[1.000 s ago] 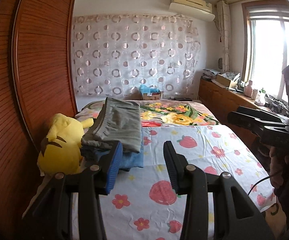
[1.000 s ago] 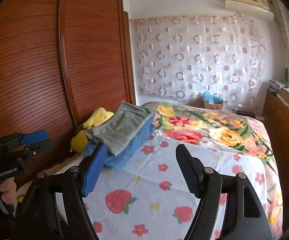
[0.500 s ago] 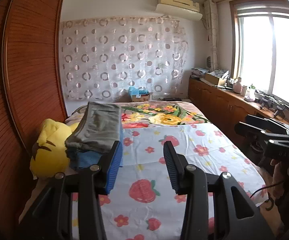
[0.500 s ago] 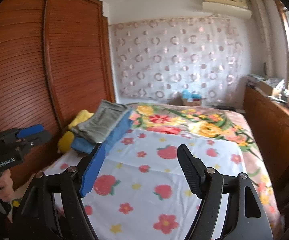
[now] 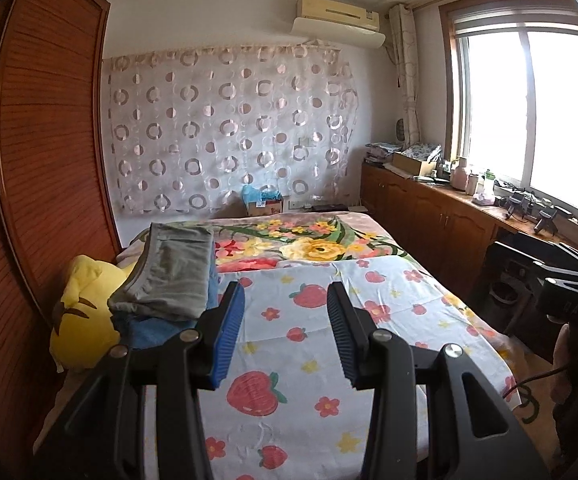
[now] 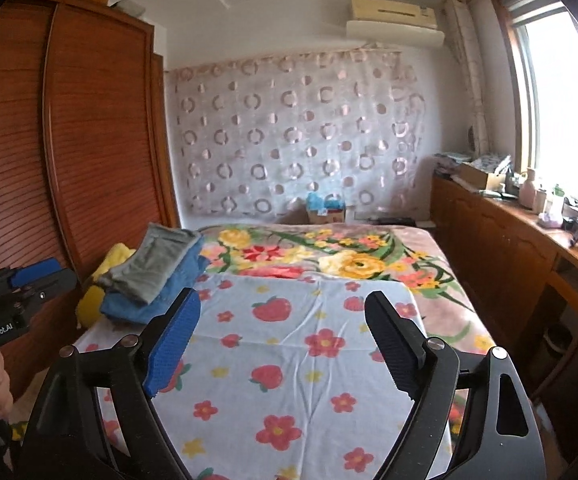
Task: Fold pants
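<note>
Both tongs had drawn back and risen from the bed over the past second, so the folded stack shrank in each view and more of the strawberry-print sheet (image 6: 289,344) came into sight. The left tongs (image 5: 285,336) hung spread and empty above the sheet, and the right tongs (image 6: 285,340) were likewise spread wide, holding nothing.

The grey pants (image 5: 171,272) lay folded on top of folded blue jeans (image 6: 149,300) at the left edge of the bed, just beside a yellow plush toy (image 5: 83,316) and near the wooden wardrobe (image 5: 37,184). The stack sat ahead and to the left of both tongs, its long axis running from the near end toward the head of the bed, roughly in line with the way the fingers pointed.

The left tongs appeared the nearer of the two, with the stack just off their blue left pad (image 5: 229,336); the right tongs sat further across the sheet. With the pants already folded and stacked, the task looked finished or close to it, and no loose garment was visible on the sheet.
</note>
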Demonstrator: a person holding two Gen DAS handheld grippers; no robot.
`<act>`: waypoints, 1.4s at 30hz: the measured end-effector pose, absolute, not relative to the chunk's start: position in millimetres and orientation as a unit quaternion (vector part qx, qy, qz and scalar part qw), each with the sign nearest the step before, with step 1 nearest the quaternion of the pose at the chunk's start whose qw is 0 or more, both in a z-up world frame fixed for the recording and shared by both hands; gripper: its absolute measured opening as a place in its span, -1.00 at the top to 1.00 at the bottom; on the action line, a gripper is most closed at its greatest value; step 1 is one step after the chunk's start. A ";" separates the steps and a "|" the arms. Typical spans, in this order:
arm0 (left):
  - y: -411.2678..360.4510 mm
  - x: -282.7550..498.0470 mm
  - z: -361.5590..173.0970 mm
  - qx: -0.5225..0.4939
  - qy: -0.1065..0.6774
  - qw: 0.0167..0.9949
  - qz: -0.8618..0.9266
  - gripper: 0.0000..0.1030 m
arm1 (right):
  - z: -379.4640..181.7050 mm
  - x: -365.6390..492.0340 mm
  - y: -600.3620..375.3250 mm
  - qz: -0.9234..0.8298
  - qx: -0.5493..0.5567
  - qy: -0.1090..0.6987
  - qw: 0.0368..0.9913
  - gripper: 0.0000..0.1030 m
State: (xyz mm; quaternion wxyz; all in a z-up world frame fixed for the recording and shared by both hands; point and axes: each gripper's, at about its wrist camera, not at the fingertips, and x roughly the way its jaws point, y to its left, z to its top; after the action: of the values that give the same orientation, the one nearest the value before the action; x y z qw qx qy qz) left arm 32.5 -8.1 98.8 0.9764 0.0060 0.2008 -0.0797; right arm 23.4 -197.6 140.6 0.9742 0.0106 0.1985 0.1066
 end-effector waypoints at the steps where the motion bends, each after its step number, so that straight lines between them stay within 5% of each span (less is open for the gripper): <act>1: -8.2 31.9 99.6 0.006 0.200 0.977 -0.079 0.18 | 141.5 21.6 -199.2 0.104 0.011 0.195 0.975 -0.67; 42: -4.2 29.1 98.8 0.005 0.199 0.978 -0.065 0.18 | 142.5 12.8 -198.9 0.096 0.008 0.185 0.978 -0.68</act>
State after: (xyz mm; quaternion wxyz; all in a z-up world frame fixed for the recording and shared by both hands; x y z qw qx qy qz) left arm 29.1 -4.2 98.8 0.9778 0.0051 0.1992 -0.0650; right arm 12.8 -198.9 142.5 0.9780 0.0080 0.1851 0.0955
